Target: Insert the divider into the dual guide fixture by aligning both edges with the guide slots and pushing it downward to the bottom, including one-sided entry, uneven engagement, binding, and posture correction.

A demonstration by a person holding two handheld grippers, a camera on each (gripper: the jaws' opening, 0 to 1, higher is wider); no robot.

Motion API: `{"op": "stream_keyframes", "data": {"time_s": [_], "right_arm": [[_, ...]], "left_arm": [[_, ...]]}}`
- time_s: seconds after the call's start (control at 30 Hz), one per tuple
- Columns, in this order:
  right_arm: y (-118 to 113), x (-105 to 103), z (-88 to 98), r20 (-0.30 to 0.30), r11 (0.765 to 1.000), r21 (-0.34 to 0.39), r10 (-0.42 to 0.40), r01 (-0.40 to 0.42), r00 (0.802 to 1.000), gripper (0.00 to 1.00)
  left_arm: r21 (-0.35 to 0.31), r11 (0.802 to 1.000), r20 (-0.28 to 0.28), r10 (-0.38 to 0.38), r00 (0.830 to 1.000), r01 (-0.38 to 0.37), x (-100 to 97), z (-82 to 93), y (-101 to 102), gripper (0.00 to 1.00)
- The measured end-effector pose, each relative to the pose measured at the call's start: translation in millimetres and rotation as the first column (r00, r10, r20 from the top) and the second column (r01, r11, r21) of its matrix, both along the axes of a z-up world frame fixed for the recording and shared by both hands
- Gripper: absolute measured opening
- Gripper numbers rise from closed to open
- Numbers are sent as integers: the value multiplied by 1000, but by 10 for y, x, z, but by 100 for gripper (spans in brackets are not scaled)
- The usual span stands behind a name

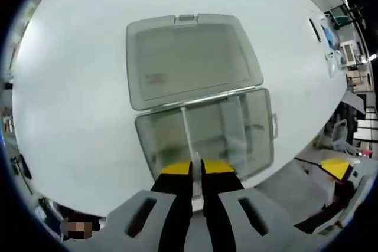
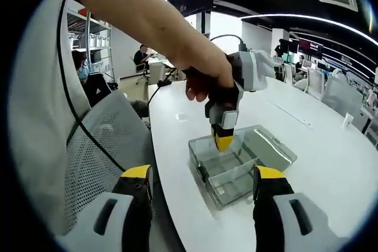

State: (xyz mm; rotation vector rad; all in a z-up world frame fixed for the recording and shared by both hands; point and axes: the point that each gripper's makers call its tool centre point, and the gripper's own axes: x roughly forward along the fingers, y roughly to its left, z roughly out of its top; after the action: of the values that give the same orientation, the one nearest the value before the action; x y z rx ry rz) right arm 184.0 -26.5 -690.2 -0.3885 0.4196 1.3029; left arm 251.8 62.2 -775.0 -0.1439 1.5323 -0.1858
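Left gripper view looks down its clenched left gripper [image 1: 196, 176], which pinches the thin clear divider [image 1: 188, 140] upright, lower edge inside the open clear fixture box [image 1: 204, 134] on the white table [image 1: 71, 98]; its long axis runs away toward the hinged lid [image 1: 189, 57]. Right gripper view shows the right gripper [image 2: 204, 190] released, well apart, nearer the table edge, and the hand [image 2: 204, 78] above the box.

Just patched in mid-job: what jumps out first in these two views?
A clear plastic box lies open on the white table, its lid flat behind it. The left gripper is shut on a thin divider, which stands down into the box. The right gripper waits apart, open.
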Motion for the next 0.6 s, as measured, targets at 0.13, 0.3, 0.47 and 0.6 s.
{"op": "stream_keyframes", "data": {"time_s": [0.13, 0.3, 0.47, 0.6], "right_arm": [[5, -5, 1, -1, 1000, 1, 0, 0, 1000, 66], [4, -6, 1, -1, 1000, 3, -3, 3, 1000, 66], [2, -4, -2, -1, 1000, 4, -4, 4, 1000, 66], [4, -5, 0, -3, 1000, 7, -6, 6, 1000, 66]], "left_arm": [[-2, 1000, 4, -3, 1000, 3, -10, 14, -14, 2], [9, 1000, 0, 5, 1000, -5, -8, 3, 14, 2], [5, 1000, 2, 8, 1000, -8, -4, 2, 24, 2], [11, 1000, -6, 10, 1000, -10, -5, -2, 33, 2]]}}
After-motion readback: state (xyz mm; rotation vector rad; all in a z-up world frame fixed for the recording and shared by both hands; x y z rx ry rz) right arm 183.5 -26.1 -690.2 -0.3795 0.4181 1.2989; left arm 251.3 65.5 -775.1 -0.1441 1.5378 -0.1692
